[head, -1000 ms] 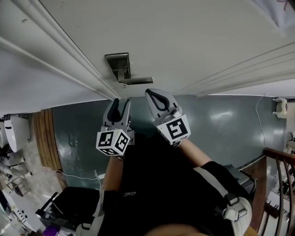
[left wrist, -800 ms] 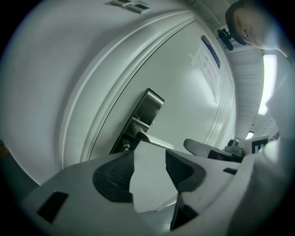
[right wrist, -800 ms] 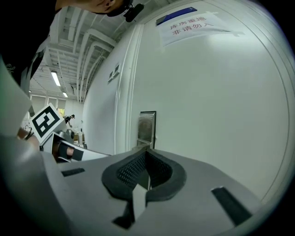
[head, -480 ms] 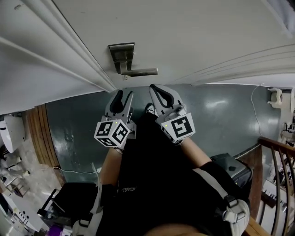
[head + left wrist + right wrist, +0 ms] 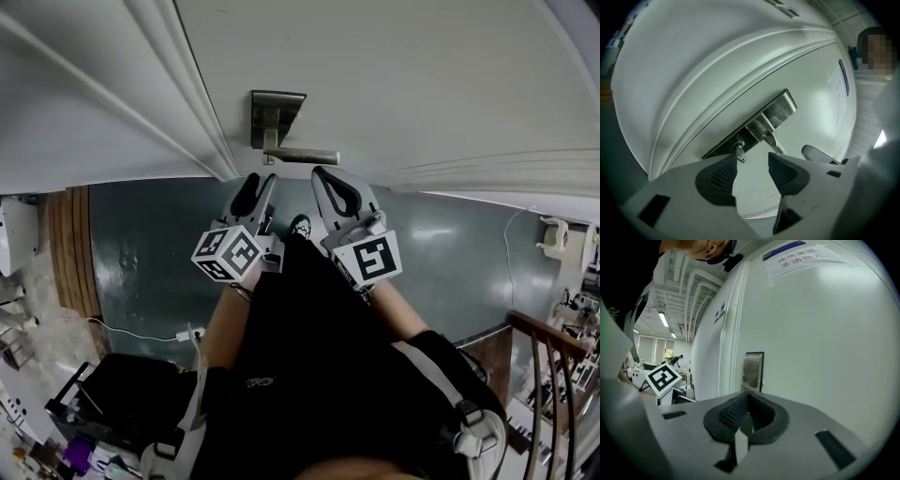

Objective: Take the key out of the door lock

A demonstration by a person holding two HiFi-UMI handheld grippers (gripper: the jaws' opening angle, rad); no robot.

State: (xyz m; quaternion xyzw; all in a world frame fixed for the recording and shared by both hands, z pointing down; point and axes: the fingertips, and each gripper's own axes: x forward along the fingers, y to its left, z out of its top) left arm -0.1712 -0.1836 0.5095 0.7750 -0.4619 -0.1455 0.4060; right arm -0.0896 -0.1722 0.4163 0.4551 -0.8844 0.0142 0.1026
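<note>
- Both grippers have closed in on the door hardware since a second ago, and their tips now sit just below the lever handle (image 5: 305,157).
- The key (image 5: 739,151) is still in the lock, at the lower end of the lock plate (image 5: 780,107), and hangs out from the door (image 5: 394,75).
- The left hand-held gripper (image 5: 752,160) has its jaws moderately apart and empty. One jaw tip is just beside the key, and I judge it is lined up to take the key in a pinch.
- The right hand-held gripper (image 5: 746,399) has its jaws pressed together on nothing. It points at the bare door beside the plate and seems only to be waiting.
- Both forearms reach forward side by side from the body, with the marker cubes facing back.
</note>
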